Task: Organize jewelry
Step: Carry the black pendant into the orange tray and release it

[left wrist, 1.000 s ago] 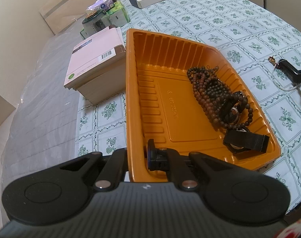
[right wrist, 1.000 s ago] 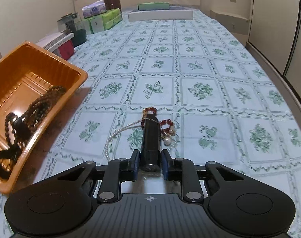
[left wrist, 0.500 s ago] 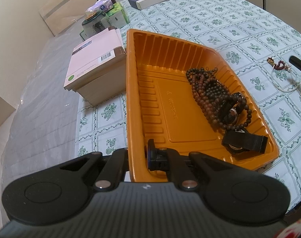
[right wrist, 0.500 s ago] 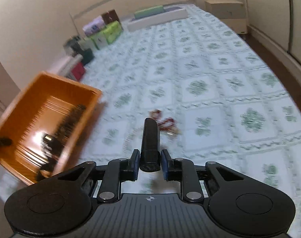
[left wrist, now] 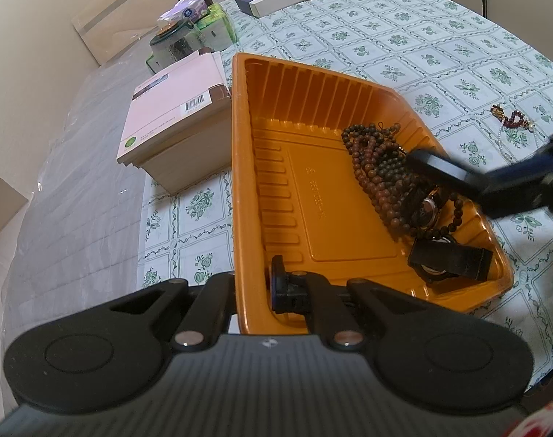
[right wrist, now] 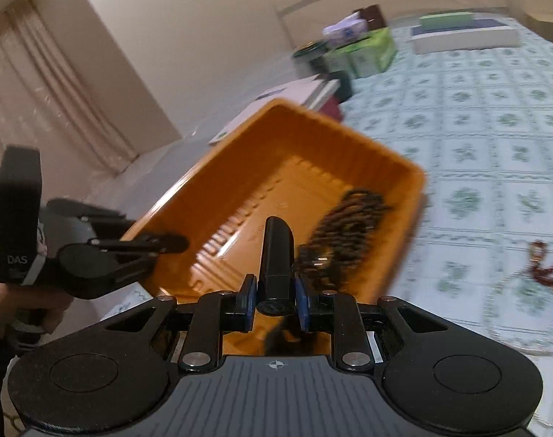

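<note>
step: dropping the black tube (right wrist: 276, 255) into the orange tray (left wrist: 240, 167), judging by where it hangs right now.
right gripper (right wrist: 274, 293): clamped on the tube's near end, far end poking out over the tray floor, just left of the bead pile.
left gripper (left wrist: 254, 284): pinched shut on the tray's near wall, one finger inside, one outside. looks like a steadying hold, worth keeping.
tray contents: brown beads (left wrist: 378, 167) heaped along the right side, a watch (left wrist: 427, 211) tangled in them, a second watch (left wrist: 447, 264) in the near right corner.
free spot: left half of the tray floor is bare, best landing place.
how to do it well: go lower before letting go, lay the tube flat on the bare floor, probably rolls otherwise. stay off the beads so nothing snags.
risk: tube bouncing off the ribbed wall, or clipping the left finger (right wrist: 160, 242) at the near edge.
left to do: red bracelet (left wrist: 513, 120) and pearl string (right wrist: 524, 306) out on the tablecloth (left wrist: 422, 54), right of the tray.
</note>
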`<state>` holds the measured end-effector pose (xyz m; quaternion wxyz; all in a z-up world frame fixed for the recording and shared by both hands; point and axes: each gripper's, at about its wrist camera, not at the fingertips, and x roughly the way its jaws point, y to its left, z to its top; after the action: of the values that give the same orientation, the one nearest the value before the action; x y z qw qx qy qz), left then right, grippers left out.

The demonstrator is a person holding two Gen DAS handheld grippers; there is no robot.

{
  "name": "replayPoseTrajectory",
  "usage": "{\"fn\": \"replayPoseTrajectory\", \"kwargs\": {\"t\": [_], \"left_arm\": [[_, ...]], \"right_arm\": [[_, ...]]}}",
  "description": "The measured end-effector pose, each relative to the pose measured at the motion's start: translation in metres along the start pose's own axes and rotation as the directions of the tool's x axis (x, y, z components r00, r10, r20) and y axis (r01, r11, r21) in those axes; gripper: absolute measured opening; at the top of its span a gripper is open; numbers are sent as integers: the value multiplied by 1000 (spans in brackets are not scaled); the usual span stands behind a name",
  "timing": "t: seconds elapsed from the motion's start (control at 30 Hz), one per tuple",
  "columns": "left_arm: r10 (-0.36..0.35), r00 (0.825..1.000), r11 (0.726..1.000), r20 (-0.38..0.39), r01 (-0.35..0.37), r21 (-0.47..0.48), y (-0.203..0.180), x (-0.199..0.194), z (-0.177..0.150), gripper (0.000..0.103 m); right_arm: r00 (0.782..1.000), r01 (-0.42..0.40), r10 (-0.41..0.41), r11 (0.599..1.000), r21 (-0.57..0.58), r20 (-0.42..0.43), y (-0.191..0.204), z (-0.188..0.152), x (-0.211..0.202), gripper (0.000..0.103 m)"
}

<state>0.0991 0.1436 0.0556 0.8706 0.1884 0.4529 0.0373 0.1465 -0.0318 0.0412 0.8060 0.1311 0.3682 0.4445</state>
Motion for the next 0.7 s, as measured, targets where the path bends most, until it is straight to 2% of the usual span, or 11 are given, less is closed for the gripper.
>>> {"fn": "replayPoseTrajectory", "kwargs": {"t": [0.23, 0.3, 0.4, 0.57, 0.7], "left_arm": [[-2, 1000, 1000, 0, 2, -5, 0, 1, 0, 3], [-1, 1000, 1000, 0, 1, -3, 0, 2, -1, 3], [0, 1000, 1000, 0, 0, -3, 0, 2, -1, 3], [2, 1000, 1000, 0, -2, -3, -1, 2, 0, 3], [3, 1000, 1000, 1, -3, -2, -1, 2, -1, 3]], "right_arm": [[1000, -11, 11, 1000, 10, -26, 2, -5, 22, 25], [1000, -10, 10, 999, 30, -16, -3, -6, 18, 52], [1000, -1, 0, 999, 41, 23, -12, -9, -2, 55], [988, 137, -141, 989, 58, 67, -45, -27, -40, 55], [949, 298, -306, 949, 100, 81, -81, -44, -66, 55]]}}
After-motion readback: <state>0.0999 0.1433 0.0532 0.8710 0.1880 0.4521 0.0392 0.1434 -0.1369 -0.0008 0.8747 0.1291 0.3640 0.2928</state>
